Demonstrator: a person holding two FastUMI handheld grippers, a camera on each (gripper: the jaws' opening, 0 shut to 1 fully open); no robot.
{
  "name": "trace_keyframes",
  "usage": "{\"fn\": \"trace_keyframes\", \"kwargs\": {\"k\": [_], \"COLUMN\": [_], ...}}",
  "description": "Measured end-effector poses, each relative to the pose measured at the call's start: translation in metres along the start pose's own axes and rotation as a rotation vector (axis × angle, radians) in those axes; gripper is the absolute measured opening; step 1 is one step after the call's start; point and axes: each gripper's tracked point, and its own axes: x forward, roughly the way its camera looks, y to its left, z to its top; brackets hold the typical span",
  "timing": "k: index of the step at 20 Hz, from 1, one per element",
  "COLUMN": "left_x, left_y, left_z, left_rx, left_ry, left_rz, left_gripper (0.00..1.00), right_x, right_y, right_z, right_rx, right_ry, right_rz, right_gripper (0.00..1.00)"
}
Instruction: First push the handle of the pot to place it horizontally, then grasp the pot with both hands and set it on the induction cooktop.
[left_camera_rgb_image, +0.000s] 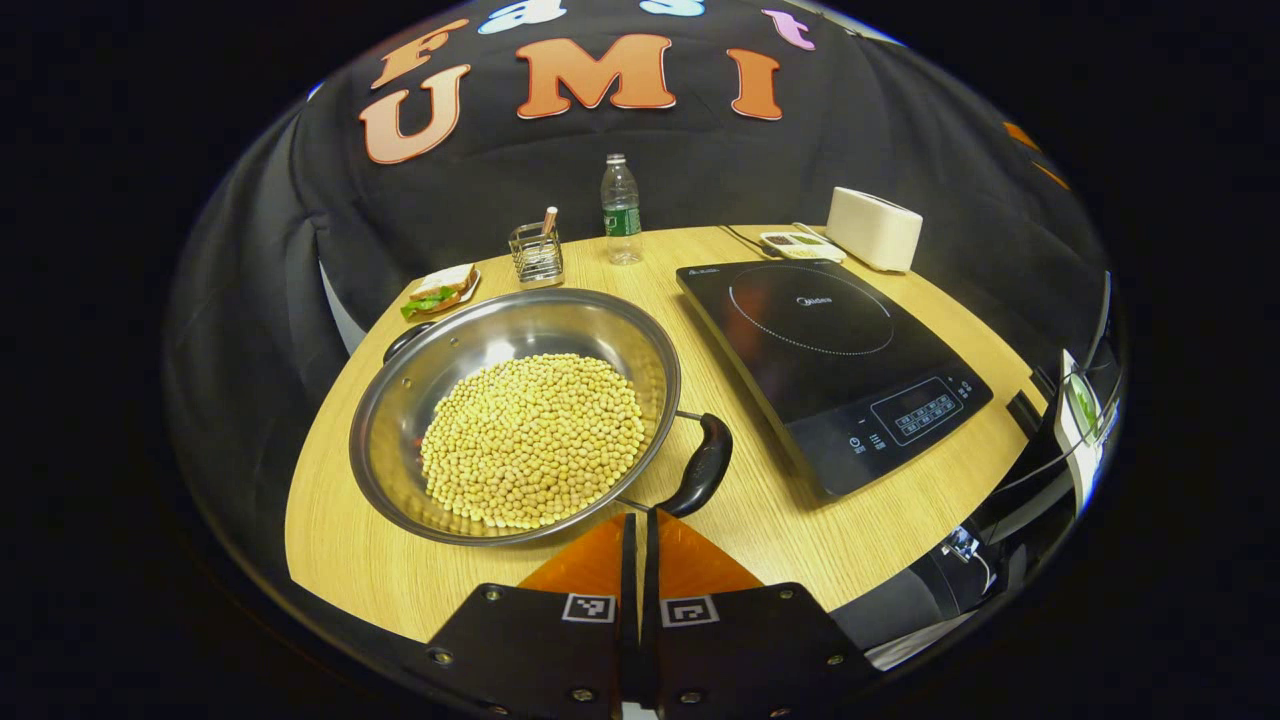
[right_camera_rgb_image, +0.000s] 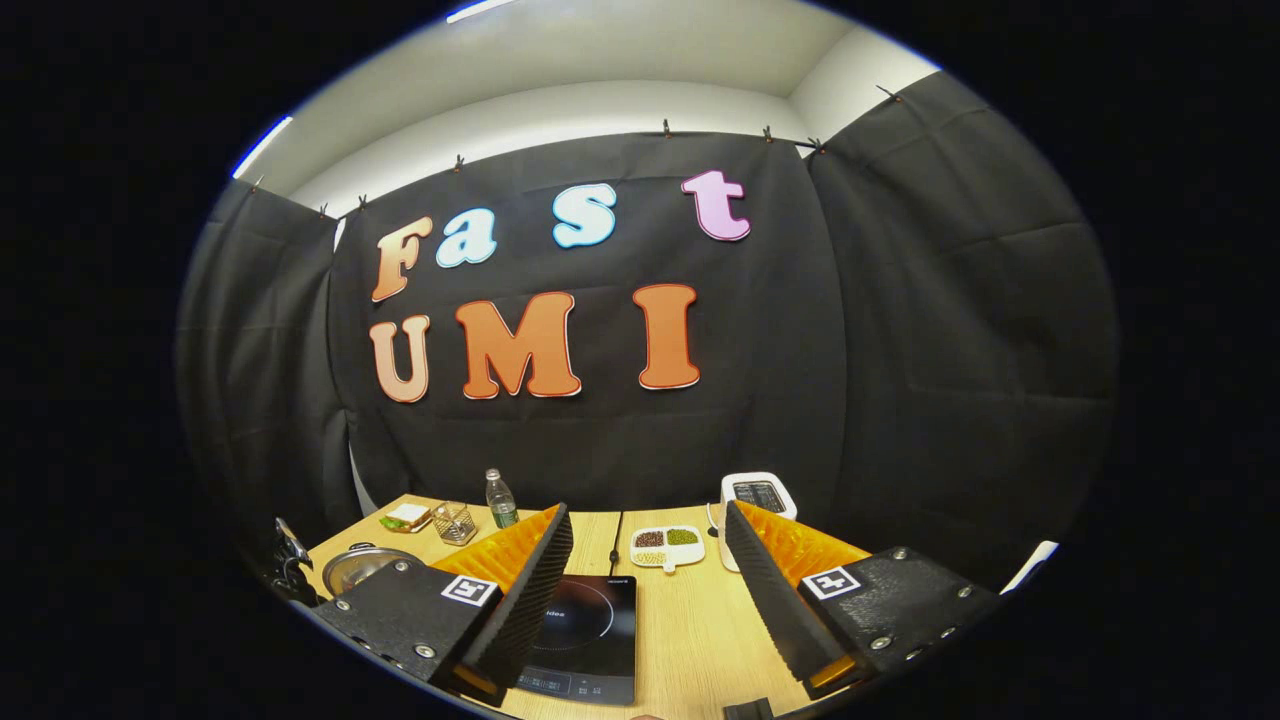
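In the left gripper view a wide steel pot (left_camera_rgb_image: 400, 400) holding yellow soybeans (left_camera_rgb_image: 532, 438) sits on the wooden table, left of the black induction cooktop (left_camera_rgb_image: 830, 360). Its near black handle (left_camera_rgb_image: 703, 465) points toward me and the cooktop; the far handle (left_camera_rgb_image: 405, 340) peeks out at the back left rim. My left gripper (left_camera_rgb_image: 640, 520) is shut, empty, its tips just beside the near handle's lower end. In the right gripper view my right gripper (right_camera_rgb_image: 648, 510) is held high and wide open, with the cooktop (right_camera_rgb_image: 585, 630) below between its fingers and the pot (right_camera_rgb_image: 360, 565) at the far left.
At the back of the table (left_camera_rgb_image: 780, 520) stand a water bottle (left_camera_rgb_image: 621, 210), a wire holder (left_camera_rgb_image: 536, 253), a sandwich on a plate (left_camera_rgb_image: 440, 290), a white toaster (left_camera_rgb_image: 874, 228) and a divided dish (left_camera_rgb_image: 800, 245). The table's front edge runs just below the pot.
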Motion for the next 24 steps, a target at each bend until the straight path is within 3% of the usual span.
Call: {"fn": "trace_keyframes", "kwargs": {"k": [21,22,24], "left_x": [0.026,0.028,0.032], "left_y": [-0.011,-0.012,-0.013], "left_z": [0.016,0.019,0.022], "left_rx": [-0.043,-0.038,-0.031], "left_ry": [-0.004,-0.003,0.001], "left_rz": [0.001,0.002,0.004], "left_gripper": [0.02,0.02,0.02], "right_x": [-0.005,-0.004,-0.004], "right_y": [0.002,-0.001,-0.004], "right_z": [-0.003,-0.004,-0.007], "right_rx": [-0.008,-0.009,-0.002], "right_ry": [-0.001,-0.003,0.002], "right_rz": [0.016,0.011,0.006], "right_gripper": [0.95,1.0,0.95]}}
